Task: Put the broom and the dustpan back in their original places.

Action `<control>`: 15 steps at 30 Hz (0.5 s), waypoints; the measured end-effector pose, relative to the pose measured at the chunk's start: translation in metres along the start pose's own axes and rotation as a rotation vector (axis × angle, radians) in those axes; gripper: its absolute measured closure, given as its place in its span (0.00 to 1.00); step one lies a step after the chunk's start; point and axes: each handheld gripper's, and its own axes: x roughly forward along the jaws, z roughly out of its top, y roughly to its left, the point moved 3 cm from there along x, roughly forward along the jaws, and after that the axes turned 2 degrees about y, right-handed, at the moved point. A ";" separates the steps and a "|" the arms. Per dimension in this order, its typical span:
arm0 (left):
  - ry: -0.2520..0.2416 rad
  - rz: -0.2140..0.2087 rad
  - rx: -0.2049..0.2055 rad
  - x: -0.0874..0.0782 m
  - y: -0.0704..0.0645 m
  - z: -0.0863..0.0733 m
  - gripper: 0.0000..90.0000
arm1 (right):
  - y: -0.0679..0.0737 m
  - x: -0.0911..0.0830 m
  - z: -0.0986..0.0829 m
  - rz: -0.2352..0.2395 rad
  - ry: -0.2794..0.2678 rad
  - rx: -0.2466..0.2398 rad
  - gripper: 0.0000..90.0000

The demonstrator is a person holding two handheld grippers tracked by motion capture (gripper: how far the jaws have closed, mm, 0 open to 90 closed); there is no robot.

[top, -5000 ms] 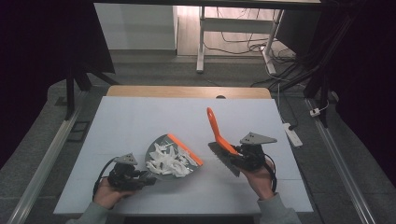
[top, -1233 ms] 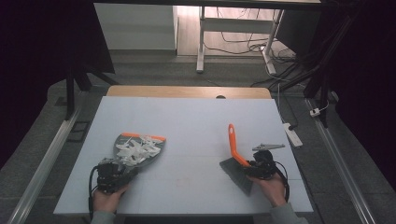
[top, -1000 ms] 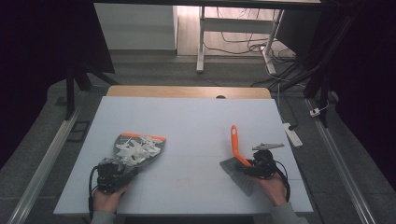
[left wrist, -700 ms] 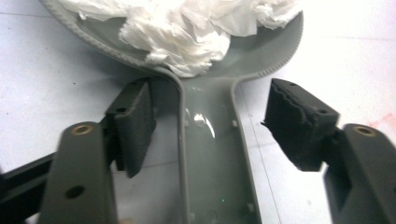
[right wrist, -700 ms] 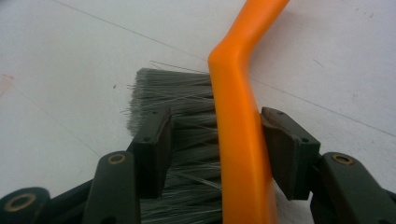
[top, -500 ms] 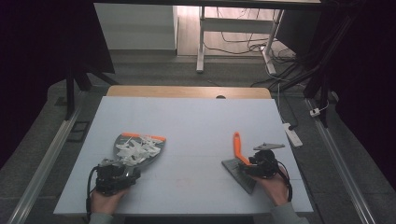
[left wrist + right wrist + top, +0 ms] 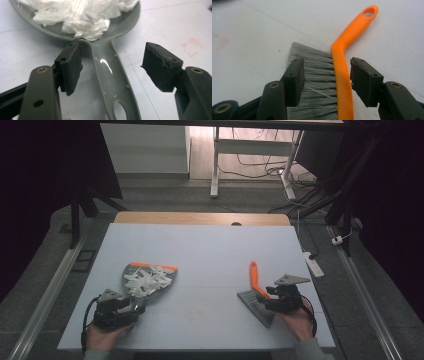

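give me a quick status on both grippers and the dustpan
Left gripper open, astride grey plastic dustpan's handle. White paper scraps in pan. Right gripper open around orange-handled brush. Nothing in the way.

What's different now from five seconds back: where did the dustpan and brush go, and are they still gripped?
The dustpan moved left and the brush right and down, both now lying on the table. The left gripper and right gripper have opened, jaws off the handles. The paper scraps stayed in the pan.
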 end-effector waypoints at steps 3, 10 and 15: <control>-0.011 -0.033 0.038 -0.003 -0.001 0.001 0.37 | 0.002 -0.003 -0.001 0.018 -0.015 -0.026 0.51; -0.024 -0.096 0.139 -0.006 -0.004 0.006 0.36 | 0.007 -0.011 -0.008 0.051 -0.036 -0.089 0.51; -0.033 -0.132 0.158 -0.003 -0.005 0.009 0.35 | 0.007 -0.015 -0.016 0.053 -0.038 -0.119 0.51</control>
